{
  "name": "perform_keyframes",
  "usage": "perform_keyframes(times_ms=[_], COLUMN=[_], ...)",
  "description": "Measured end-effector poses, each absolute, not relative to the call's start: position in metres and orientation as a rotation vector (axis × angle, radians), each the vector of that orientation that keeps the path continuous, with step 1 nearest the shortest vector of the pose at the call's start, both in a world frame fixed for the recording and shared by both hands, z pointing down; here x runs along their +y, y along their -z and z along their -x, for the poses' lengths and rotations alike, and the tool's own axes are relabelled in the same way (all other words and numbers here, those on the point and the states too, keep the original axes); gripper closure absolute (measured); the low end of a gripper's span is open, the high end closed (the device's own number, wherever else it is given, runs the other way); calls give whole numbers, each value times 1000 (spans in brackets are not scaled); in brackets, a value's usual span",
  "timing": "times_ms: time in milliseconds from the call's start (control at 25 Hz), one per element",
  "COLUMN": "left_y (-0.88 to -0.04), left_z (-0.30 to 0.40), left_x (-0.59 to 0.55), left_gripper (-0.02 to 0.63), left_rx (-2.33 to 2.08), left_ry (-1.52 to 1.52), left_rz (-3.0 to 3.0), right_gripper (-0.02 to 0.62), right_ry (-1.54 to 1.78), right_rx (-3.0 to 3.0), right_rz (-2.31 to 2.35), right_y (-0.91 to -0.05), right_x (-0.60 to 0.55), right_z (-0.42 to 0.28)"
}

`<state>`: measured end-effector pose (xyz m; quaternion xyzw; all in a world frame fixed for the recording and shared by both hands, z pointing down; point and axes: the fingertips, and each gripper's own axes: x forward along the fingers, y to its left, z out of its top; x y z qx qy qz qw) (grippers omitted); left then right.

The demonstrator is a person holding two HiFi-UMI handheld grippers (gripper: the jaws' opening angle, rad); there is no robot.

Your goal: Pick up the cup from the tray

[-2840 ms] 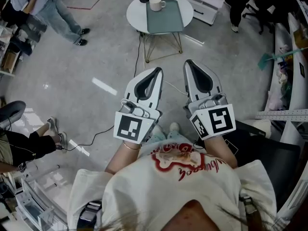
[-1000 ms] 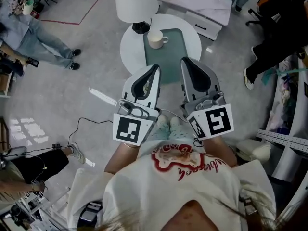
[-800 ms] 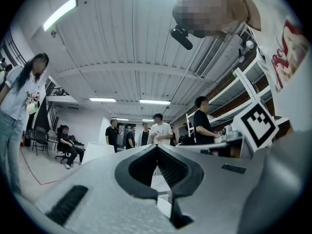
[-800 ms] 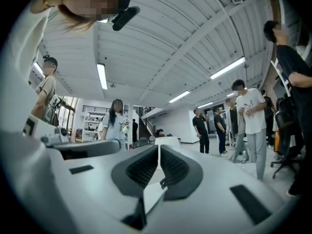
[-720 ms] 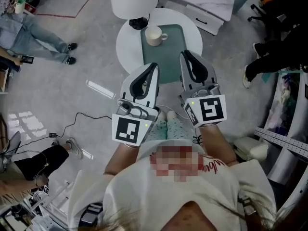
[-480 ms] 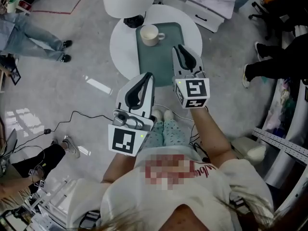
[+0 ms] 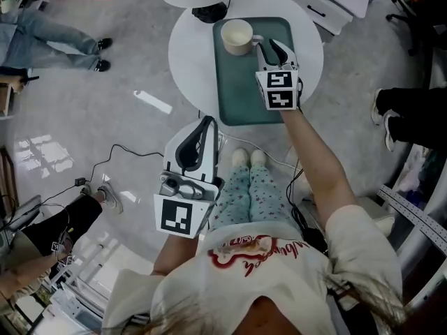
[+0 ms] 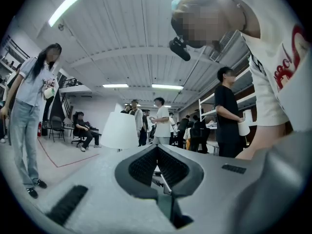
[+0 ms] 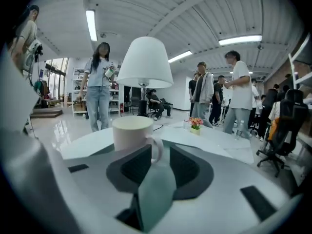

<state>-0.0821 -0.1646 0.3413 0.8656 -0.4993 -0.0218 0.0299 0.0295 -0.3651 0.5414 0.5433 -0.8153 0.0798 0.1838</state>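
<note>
Left tongs [image 7: 206, 121] together, right tongs [image 7: 273, 46] apart

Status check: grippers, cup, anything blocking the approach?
Right gripper open, low over tray, jaws at handle of cup, not closed. Left gripper shut, back off the table. Cup upright on tray; lamp beyond, nothing between.

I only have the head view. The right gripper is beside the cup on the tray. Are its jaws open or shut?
Observer: Open. In the right gripper view the right gripper has its jaws apart, and the tray shows through the gap.
Operator: Is the handle gripped?
Observer: No. The cup stands just ahead, its handle at the mouth of the gap, nearer the left jaw.
Operator: And the left gripper?
Observer: The left gripper is shut and empty, with its jaws together.
</note>
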Motion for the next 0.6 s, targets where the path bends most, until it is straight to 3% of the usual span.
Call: perform_keyframes(times_ms=[600], left_y=[-364], left_z=[105], left_x=[-174], left_gripper=[594], left_rx=[-1552], left_ry=[-5], left_rz=[-2608], right_gripper=[548], right_ry=[-311], right_rx=[-2308], right_rz=[-1664], right_y=[-541], right_x=[-404], right_z=[-28])
